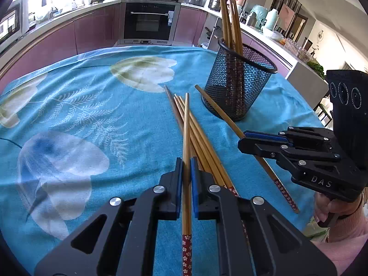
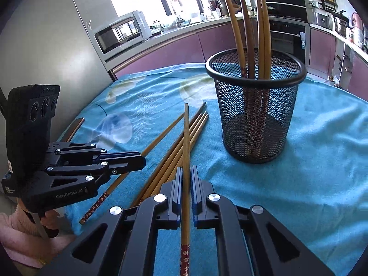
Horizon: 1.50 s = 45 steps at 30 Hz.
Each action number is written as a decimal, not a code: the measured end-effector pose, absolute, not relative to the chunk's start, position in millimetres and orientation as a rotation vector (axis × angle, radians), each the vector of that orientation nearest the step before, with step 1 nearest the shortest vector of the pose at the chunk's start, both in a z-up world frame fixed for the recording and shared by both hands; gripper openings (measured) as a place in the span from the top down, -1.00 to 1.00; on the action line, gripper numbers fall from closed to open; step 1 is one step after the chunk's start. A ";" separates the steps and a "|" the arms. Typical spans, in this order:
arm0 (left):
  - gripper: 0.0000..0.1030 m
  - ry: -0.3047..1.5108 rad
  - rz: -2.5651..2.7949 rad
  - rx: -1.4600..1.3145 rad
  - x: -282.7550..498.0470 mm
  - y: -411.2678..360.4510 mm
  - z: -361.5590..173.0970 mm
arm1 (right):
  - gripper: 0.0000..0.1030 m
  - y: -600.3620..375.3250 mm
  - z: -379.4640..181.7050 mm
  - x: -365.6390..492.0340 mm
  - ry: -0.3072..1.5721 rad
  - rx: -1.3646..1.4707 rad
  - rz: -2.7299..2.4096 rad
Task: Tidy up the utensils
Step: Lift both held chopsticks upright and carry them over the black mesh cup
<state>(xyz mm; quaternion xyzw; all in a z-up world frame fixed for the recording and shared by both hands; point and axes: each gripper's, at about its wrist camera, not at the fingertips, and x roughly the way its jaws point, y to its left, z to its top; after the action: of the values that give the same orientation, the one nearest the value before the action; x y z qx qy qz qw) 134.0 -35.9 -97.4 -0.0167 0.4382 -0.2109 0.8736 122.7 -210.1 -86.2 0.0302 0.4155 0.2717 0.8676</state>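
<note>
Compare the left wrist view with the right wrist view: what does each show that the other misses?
Only the left wrist view shows the left gripper shut on a wooden chopstick, with the right gripper seen from the side.

Only the right wrist view shows the right gripper's own chopstick clamped between its fingers, the silver microwave oven, and the left gripper from the side.

Both show the black wire-mesh holder with chopsticks standing in it, the loose chopsticks and the blue floral tablecloth.

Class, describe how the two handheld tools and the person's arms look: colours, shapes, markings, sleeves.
Both are matte black with blue pads and silver screws. The right tool reads "DAS"; the left tool reads "GenRobot.AI". Each carries a black block with three round lenses. Pink sleeves. No cables visible.
</note>
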 end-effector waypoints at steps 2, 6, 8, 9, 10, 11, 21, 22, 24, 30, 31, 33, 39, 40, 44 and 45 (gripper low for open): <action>0.85 0.907 -0.447 -0.039 131.6 -34.7 -93.6 | 0.88 -212.4 -82.7 120.4 0.860 0.065 0.567; 0.85 0.888 -0.468 -0.058 126.8 -31.6 -84.0 | 0.88 -218.0 -73.0 114.7 0.830 0.073 0.568; 0.85 0.876 -0.479 -0.068 123.4 -30.3 -78.3 | 0.88 -220.5 -68.0 112.3 0.815 0.078 0.567; 0.85 0.869 -0.483 -0.072 121.9 -29.7 -75.1 | 0.88 -221.7 -65.6 110.9 0.807 0.081 0.568; 0.85 0.863 -0.488 -0.074 120.4 -29.2 -72.3 | 0.88 -223.3 -63.6 109.6 0.800 0.084 0.567; 0.85 0.857 -0.493 -0.078 119.1 -28.8 -69.0 | 0.88 -224.8 -61.2 108.6 0.793 0.086 0.566; 0.85 0.807 -0.537 -0.111 108.7 -24.6 -42.8 | 0.88 -240.6 -42.6 105.1 0.736 0.125 0.556; 0.85 0.804 -0.539 -0.113 107.9 -24.3 -40.9 | 0.88 -242.4 -41.1 104.8 0.732 0.128 0.554; 0.85 0.796 -0.546 -0.121 105.6 -23.0 -36.3 | 0.88 -244.8 -38.7 104.7 0.724 0.135 0.554; 0.85 0.774 -0.565 -0.142 102.3 -19.6 -24.3 | 0.88 -252.3 -33.3 105.4 0.704 0.152 0.554; 0.85 0.768 -0.570 -0.146 101.2 -19.2 -21.7 | 0.88 -251.5 -31.9 105.0 0.702 0.155 0.553; 0.85 0.760 -0.580 -0.152 100.8 -18.7 -17.8 | 0.88 -253.4 -29.1 105.4 0.694 0.158 0.552; 0.85 0.729 -0.600 -0.156 97.3 -20.6 -4.8 | 0.88 -259.7 -19.9 104.2 0.665 0.170 0.554; 0.85 0.726 -0.607 -0.160 97.1 -20.9 -2.6 | 0.88 -260.7 -18.5 104.0 0.660 0.170 0.553; 0.85 0.713 -0.620 -0.167 97.4 -22.0 3.5 | 0.88 -264.8 -13.9 103.3 0.643 0.173 0.550; 0.85 0.711 -0.623 -0.169 98.4 -22.5 4.8 | 0.88 -265.9 -12.4 103.3 0.639 0.175 0.550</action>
<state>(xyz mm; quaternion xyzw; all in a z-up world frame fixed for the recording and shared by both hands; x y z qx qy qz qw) 98.4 -22.5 4.8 -0.0813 0.3422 -0.2998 0.8868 103.3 -265.9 -12.4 0.0848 0.3096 0.2666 0.9088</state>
